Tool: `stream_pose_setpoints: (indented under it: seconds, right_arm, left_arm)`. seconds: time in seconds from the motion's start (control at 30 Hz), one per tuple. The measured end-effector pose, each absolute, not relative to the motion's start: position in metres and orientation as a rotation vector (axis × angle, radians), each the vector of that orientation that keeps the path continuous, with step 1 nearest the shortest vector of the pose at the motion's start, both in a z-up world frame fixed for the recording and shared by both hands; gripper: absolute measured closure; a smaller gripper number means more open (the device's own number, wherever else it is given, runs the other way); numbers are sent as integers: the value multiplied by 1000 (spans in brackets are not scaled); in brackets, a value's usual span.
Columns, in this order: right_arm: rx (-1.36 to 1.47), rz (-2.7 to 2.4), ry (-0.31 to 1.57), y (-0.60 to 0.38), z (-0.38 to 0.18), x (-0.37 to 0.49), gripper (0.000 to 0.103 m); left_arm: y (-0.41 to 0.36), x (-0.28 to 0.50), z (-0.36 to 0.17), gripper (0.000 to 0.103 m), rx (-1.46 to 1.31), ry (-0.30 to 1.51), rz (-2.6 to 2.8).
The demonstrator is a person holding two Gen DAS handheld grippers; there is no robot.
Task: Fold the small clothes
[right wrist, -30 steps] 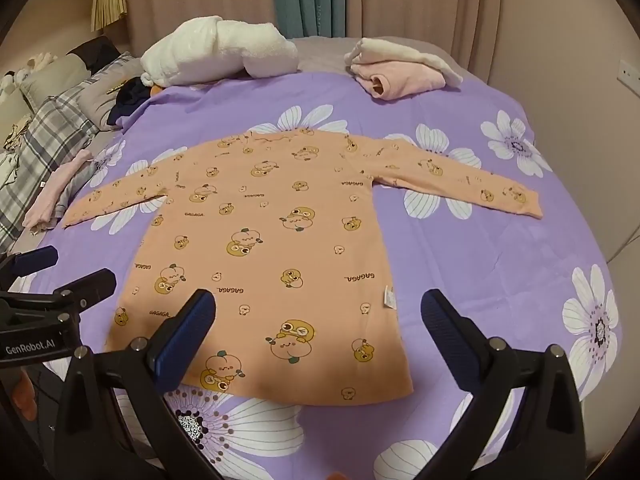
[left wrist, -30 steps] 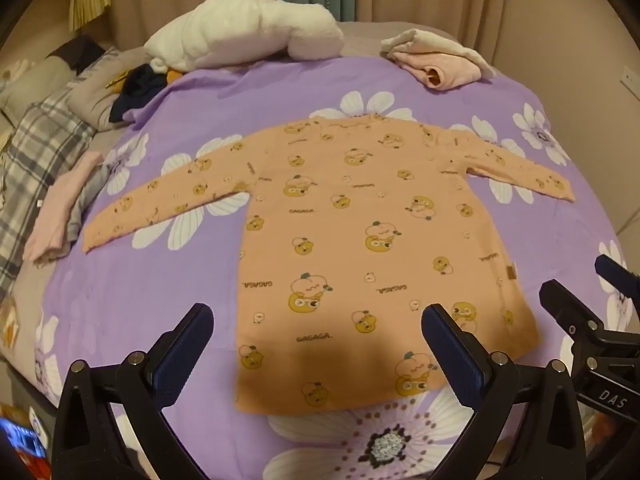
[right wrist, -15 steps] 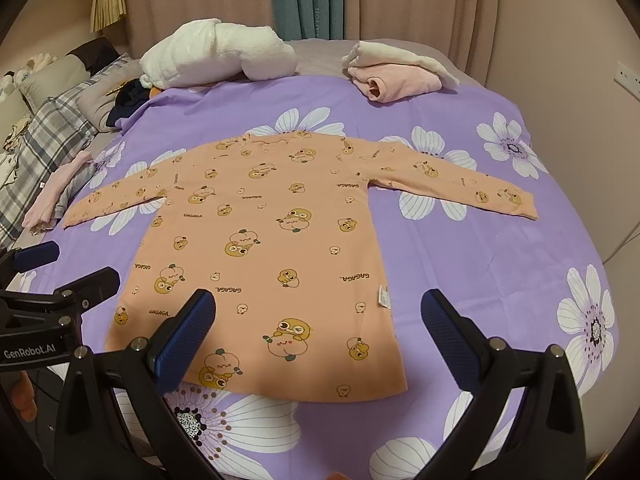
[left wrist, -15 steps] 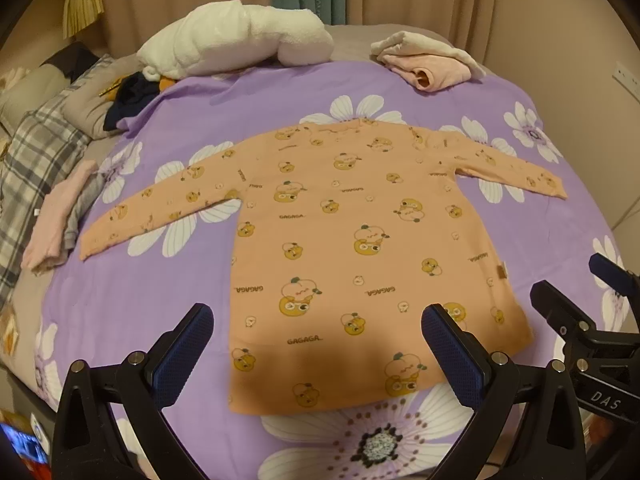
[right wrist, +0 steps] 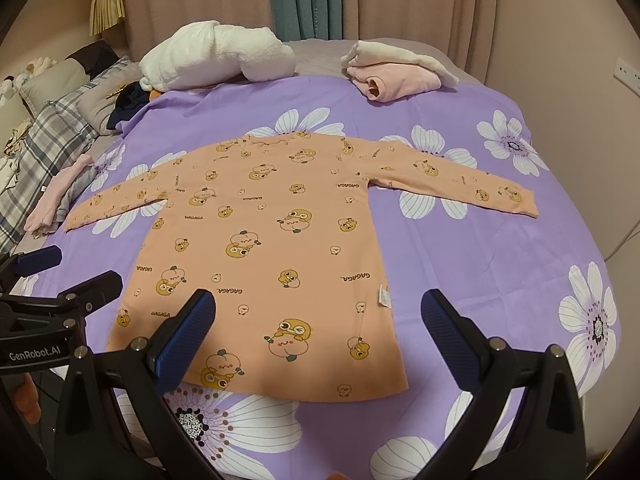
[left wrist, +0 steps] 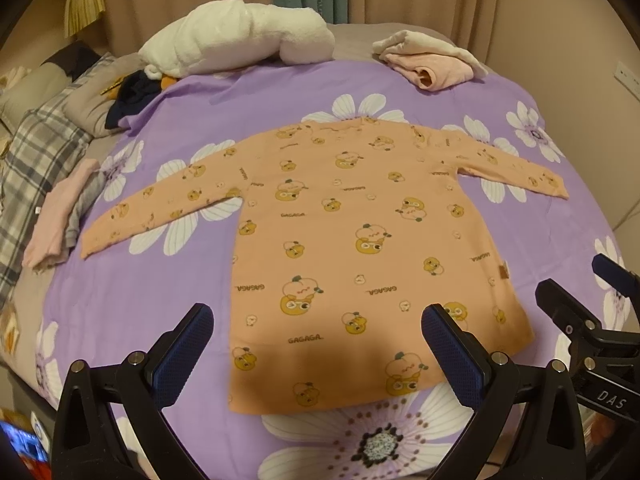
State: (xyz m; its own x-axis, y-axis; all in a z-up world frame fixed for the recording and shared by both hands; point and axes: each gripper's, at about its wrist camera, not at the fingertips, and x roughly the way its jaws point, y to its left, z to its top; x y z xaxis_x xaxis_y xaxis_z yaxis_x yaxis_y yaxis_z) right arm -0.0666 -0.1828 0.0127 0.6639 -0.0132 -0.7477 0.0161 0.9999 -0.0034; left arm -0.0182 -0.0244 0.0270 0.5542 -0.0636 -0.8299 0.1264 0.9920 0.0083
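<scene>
Sleeves spread wide, the peach long-sleeved cartoon-print top (left wrist: 360,248) lies flat on the purple flowered bedsheet (left wrist: 132,300) just ahead of both grippers' fingers, presumably for folding; left gripper (left wrist: 318,356) and right gripper (right wrist: 318,340) gape, empty.

Lighting: dim, warm indoor light, source out of frame, giving both views an orange-pink cast. Shadows: one soft, broad shadow across the near hem of the orange long-sleeved top (left wrist: 352,240) in the left wrist view; fainter shading at the same hem (right wrist: 260,248) in the right. Glare: none; the white blanket roll (left wrist: 240,36) is brightest, not blown out. Distortion: strong fisheye bowing, black vignette in all corners. Focus: centre fairly sharp, slight softness and noise at the edges.
</scene>
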Motion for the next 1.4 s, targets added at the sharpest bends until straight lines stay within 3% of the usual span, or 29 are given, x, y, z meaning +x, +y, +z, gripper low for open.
stream_pose_setpoints:
  seconds: [1.4]
  right_arm:
    - [16, -6, 847, -180, 14, -65, 0]
  left_arm:
    - [-26, -18, 25, 0, 75, 984, -108]
